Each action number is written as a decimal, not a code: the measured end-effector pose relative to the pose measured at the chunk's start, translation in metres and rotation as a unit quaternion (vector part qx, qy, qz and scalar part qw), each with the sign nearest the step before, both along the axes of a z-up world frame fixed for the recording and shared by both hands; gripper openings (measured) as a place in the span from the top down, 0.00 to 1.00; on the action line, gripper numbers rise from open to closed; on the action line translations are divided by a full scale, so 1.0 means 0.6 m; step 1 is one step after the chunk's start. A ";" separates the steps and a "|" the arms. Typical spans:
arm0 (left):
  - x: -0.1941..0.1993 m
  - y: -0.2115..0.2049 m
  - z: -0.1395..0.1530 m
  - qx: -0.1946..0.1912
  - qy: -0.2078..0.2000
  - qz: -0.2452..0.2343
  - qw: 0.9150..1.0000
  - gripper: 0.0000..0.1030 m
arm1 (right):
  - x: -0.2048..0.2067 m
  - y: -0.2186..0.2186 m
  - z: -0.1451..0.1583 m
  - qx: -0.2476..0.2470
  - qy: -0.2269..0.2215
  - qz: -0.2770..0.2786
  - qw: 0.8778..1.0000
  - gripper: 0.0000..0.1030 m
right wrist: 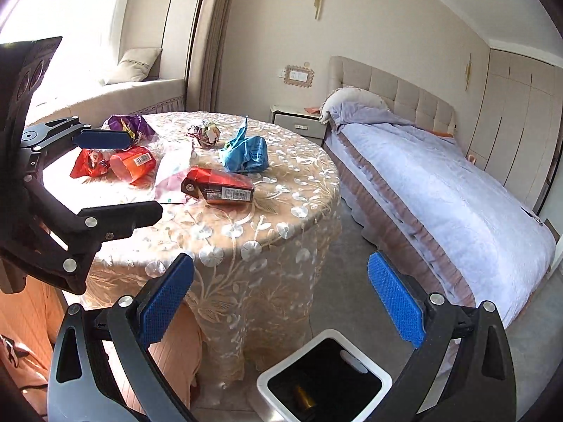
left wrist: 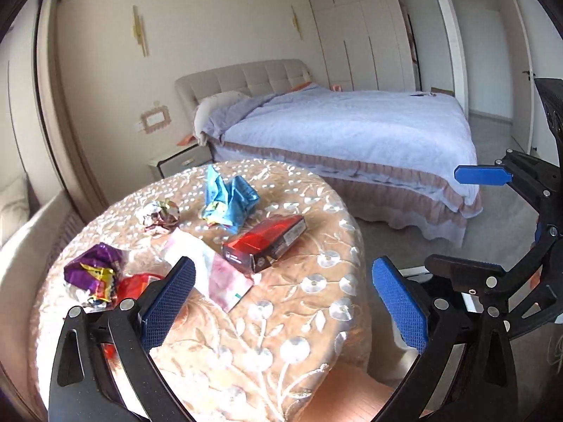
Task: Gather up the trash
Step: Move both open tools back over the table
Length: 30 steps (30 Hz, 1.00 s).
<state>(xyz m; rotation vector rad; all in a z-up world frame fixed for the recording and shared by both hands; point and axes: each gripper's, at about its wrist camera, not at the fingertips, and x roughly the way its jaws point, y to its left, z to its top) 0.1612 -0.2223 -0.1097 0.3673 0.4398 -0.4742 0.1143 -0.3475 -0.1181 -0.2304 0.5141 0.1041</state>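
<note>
Jaws of the left gripper (left wrist: 285, 302) and right gripper (right wrist: 281, 299) are spread, empty; the red rectangular cardboard box (left wrist: 264, 242) is seen lying beyond them on the round lace-covered table (left wrist: 316, 281).

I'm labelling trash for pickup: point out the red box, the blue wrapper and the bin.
red box (left wrist: 264, 244), left wrist view, top face
blue wrapper (right wrist: 246, 153), right wrist view, crumpled middle
bin (right wrist: 267, 379), right wrist view, white rim
</note>
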 end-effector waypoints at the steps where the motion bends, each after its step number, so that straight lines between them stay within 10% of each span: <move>1: 0.004 0.014 0.000 0.004 -0.004 0.012 1.000 0.04 | 0.008 0.009 0.000 -0.002 -0.001 0.004 1.000 0.04; 12: 0.108 0.147 -0.058 0.094 0.039 0.158 0.982 0.04 | 0.087 0.066 -0.033 -0.011 0.026 0.029 0.999 0.04; 30: 0.168 0.136 -0.082 0.200 0.013 0.151 0.968 0.19 | 0.164 0.098 -0.052 0.000 0.050 0.045 0.998 0.04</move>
